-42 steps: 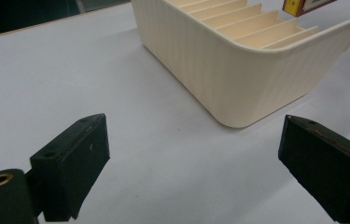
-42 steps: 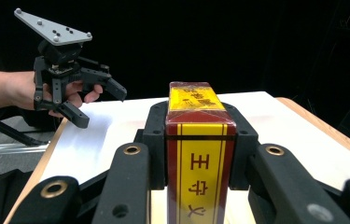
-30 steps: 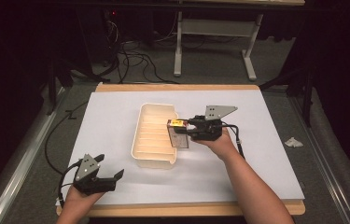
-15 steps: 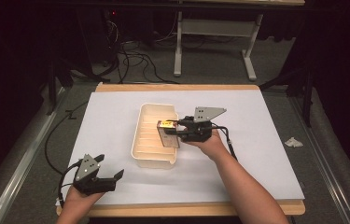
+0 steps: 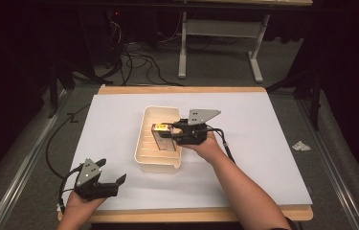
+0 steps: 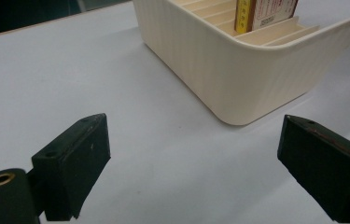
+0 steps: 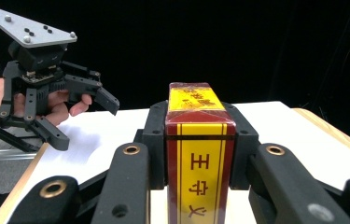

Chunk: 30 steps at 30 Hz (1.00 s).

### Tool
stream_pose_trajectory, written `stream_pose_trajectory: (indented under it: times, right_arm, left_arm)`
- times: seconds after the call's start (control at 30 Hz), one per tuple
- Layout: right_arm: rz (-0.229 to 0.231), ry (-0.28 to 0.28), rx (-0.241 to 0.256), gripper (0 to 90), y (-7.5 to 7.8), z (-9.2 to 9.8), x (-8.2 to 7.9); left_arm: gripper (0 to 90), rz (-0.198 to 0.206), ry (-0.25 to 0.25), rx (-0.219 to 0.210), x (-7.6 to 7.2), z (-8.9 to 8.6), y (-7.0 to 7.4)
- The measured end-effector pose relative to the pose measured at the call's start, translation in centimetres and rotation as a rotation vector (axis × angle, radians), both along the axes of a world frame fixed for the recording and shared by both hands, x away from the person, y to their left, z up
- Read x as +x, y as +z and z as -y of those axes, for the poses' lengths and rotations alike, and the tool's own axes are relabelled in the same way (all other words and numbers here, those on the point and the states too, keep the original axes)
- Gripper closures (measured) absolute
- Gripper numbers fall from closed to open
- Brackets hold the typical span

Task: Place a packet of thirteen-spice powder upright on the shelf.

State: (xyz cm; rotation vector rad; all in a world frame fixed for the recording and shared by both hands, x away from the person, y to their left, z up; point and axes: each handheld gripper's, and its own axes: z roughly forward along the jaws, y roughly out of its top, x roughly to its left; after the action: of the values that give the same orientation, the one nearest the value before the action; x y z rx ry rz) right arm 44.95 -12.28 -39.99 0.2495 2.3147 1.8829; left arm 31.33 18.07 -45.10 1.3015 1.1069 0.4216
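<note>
A white sheet (image 5: 263, 143) covers the table (image 5: 182, 89), which stands over a dark floor strewn with cables (image 5: 134, 52). Near the sheet's middle sits a cream ribbed tray (image 5: 151, 158), long side running away from the person. The right gripper (image 5: 176, 133) hangs over the tray's right half, its jaws clenched on a red and yellow box (image 5: 162, 135) that sits above the tray's ribs; whether the box touches them cannot be told. In the right gripper view the box (image 7: 199, 154) stands between the two black jaws, gripped on both sides. The left gripper (image 5: 112, 184) rests at the sheet's near left corner, well apart from the tray, with its jaws spread wide and nothing between them. A crumpled scrap (image 5: 300, 145) lies off the sheet's right edge.
</note>
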Motion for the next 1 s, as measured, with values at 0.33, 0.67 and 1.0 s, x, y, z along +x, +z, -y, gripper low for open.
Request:
stream_pose_trajectory:
  times: [0.33,0.67,1.0]
  right_arm:
    - [0.003,0.003,0.000,68.4,0.0,-1.3,0.1]
    - [-0.006,-0.005,-0.027,68.2,-0.6,-1.8,0.2]
    - [-0.013,-0.006,-0.057,67.9,-1.5,-2.3,0.2]
  left_arm:
    - [10.0,0.000,0.000,-0.002,0.0,0.0,0.0]
    - [10.0,0.000,0.001,-0.005,0.0,0.0,0.1]
    - [10.1,0.000,0.001,-0.006,0.0,-0.1,0.1]
